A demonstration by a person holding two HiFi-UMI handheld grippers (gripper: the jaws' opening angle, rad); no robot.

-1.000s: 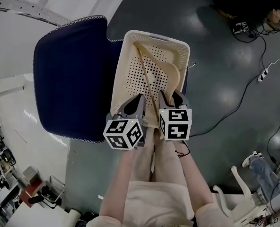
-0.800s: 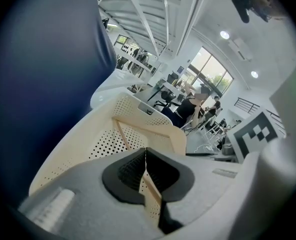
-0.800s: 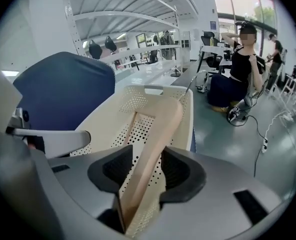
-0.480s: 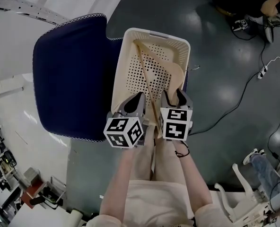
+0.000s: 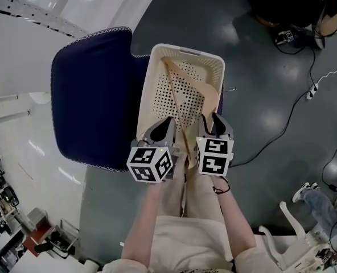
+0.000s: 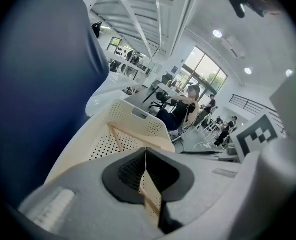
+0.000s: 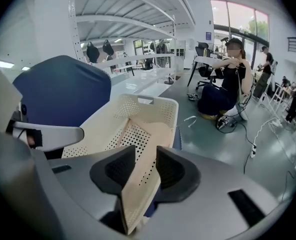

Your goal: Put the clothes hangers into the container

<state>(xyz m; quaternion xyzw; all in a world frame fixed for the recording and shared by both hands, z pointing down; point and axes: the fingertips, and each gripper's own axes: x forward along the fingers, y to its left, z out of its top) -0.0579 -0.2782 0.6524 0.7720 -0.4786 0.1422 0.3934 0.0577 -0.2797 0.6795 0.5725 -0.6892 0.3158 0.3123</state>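
A pale wooden hanger (image 5: pixel 211 94) lies in the cream perforated basket (image 5: pixel 147 84), its thin bar running diagonally and its hook over the right wall. Both grippers sit at the basket's near end. My left gripper (image 5: pixel 164 124) is shut, its pads (image 6: pixel 133 169) closed on a thin pale strip that looks like the hanger's bar (image 6: pixel 115 136). My right gripper (image 5: pixel 212 119) straddles the hanger's broad near arm (image 7: pixel 155 131). Its jaws have just been closing a little around that arm, and the basket floor still shows through the gap (image 7: pixel 140 156).
The basket (image 7: pixel 153 100) rests on a dark blue cloth (image 5: pixel 94 107). Grey floor lies to the right, with cables (image 5: pixel 282 118) and a power strip (image 5: pixel 311 92). A seated person (image 7: pixel 228 79) and desks are far behind.
The whole picture has slid slightly downward. The hanger lies in the basket as before, and both grippers stay at its near end.
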